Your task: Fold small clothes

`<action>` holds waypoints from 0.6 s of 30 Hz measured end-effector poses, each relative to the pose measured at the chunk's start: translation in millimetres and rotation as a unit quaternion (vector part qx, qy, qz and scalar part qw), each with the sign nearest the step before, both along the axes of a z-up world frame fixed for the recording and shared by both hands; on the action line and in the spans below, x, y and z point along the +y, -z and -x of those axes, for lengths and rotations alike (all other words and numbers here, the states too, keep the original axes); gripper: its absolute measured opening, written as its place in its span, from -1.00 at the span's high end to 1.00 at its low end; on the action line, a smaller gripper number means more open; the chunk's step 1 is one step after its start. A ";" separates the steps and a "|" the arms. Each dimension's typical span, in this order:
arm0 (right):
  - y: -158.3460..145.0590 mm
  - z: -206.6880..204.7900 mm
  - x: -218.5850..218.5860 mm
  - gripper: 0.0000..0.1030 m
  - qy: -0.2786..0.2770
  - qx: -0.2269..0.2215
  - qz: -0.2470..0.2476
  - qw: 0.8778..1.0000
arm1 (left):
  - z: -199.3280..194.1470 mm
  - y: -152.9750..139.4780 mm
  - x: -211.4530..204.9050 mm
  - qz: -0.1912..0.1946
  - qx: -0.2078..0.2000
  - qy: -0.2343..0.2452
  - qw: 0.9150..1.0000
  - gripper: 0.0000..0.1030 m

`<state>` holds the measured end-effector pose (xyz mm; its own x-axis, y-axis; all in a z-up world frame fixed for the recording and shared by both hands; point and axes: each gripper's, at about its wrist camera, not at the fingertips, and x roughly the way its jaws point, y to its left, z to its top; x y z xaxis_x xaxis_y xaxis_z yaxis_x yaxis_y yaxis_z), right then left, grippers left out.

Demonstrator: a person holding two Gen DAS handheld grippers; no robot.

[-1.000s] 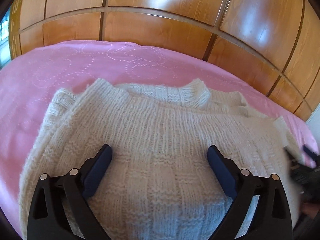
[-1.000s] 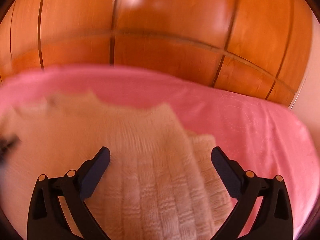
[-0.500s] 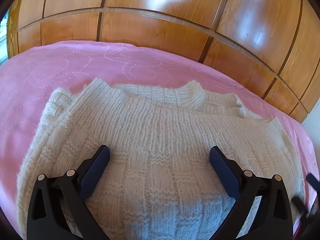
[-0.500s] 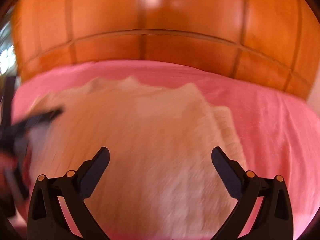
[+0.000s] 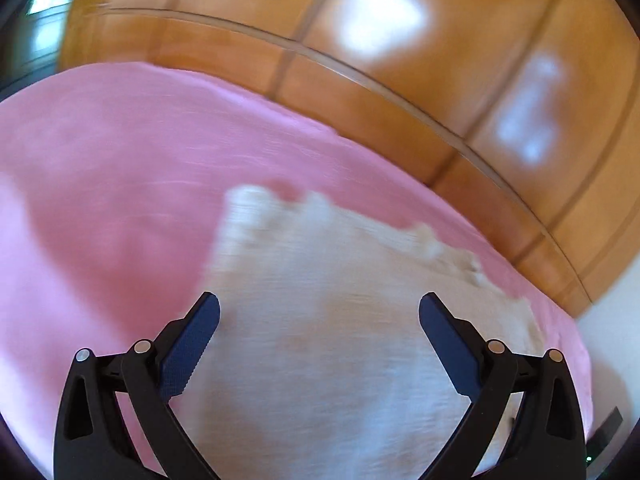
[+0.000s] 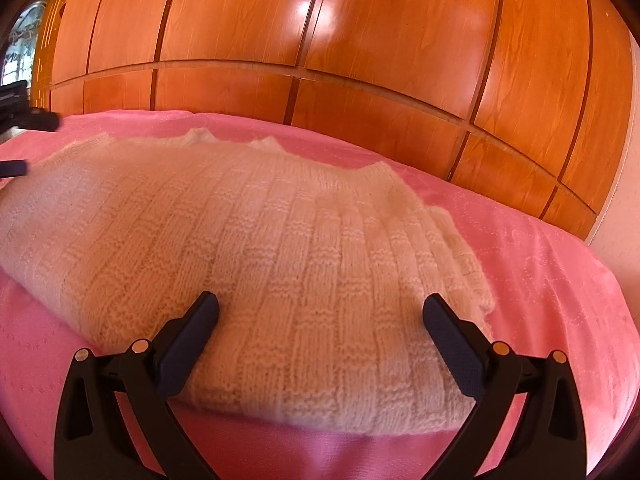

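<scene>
A cream knitted sweater (image 6: 280, 248) lies folded flat on the pink bed cover (image 6: 560, 264). In the right wrist view my right gripper (image 6: 320, 312) is open and empty, its jaws spread wide just above the sweater's near edge. In the blurred left wrist view the sweater (image 5: 340, 340) fills the lower middle, and my left gripper (image 5: 320, 312) is open and empty over its left part. The left gripper's tips also show at the far left of the right wrist view (image 6: 16, 148).
A glossy wooden panelled wall (image 6: 320, 40) rises right behind the bed. Bare pink cover (image 5: 100, 200) spreads to the left of the sweater. A pale wall (image 5: 612, 320) and a window (image 5: 44, 12) show at the edges.
The left gripper has swung left and pulled back, so its view is blurred and shows more pink cover. The right gripper has moved back to the sweater's near edge. Both stayed open.
</scene>
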<state>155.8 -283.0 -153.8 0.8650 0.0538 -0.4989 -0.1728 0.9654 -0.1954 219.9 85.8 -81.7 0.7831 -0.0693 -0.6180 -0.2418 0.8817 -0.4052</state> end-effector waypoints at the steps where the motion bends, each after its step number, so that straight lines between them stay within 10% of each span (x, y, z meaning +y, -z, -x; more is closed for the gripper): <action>1: -0.1 1.8 1.0 -0.96 0.001 -0.002 0.003 1.000 | 3.3 5.3 9.6 -0.010 0.020 -0.016 1.000 -0.92; 11: -0.9 1.1 -0.9 -0.96 0.005 0.015 -0.007 1.000 | -0.1 31.7 -1.8 -0.005 0.069 0.090 0.993 -0.92; 18: -0.3 -0.8 -4.7 -0.96 0.002 0.025 -0.023 0.999 | -28.5 41.9 11.3 0.147 0.074 0.091 0.982 -0.33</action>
<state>156.6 -287.6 -153.4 0.8396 0.0741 -0.5382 -0.1769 0.9739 -0.1419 248.4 97.1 -123.6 0.6436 -0.3925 -0.6570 -0.1670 0.7658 -0.6211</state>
